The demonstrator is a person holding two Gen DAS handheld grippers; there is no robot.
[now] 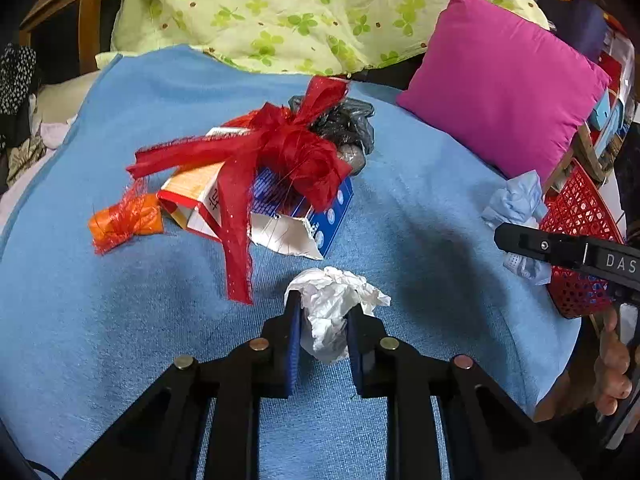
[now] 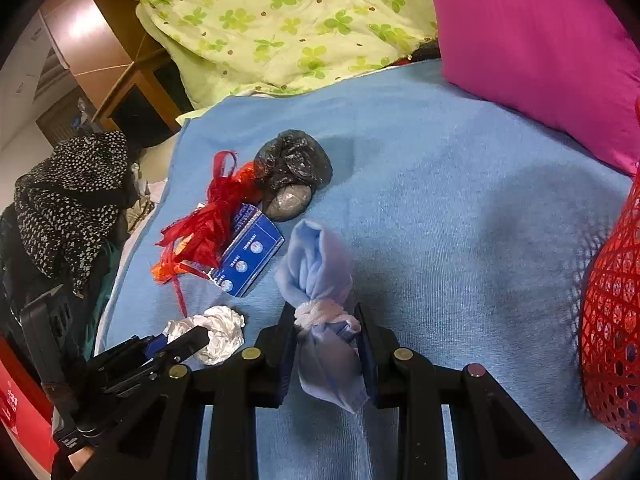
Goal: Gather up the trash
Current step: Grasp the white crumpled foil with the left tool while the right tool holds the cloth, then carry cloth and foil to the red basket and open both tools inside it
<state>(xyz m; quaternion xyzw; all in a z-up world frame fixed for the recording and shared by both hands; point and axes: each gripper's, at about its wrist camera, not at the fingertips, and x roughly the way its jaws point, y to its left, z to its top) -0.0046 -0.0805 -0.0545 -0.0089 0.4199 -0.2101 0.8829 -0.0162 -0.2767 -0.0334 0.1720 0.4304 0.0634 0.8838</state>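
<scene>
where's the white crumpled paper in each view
Left wrist: white paper at bottom centre, pinched between the left gripper's pads.
Right wrist: white paper at lower left, with the left gripper closed on it from the left.
Shared landmark: the blue box beside the red ribbon, farther up the blue blanket.

Home bedroom. Bed covered by a blue blanket (image 1: 120, 320), a green clover-print quilt (image 1: 280, 12) bunched along its far edge, a magenta pillow (image 1: 504, 88) at the far right corner. Wooden furniture (image 2: 100, 32) stands past the bed's far left corner, a black white-dotted garment (image 2: 68, 196) piled off the left edge. A red mesh basket (image 2: 612, 320) sits at the right edge.
</scene>
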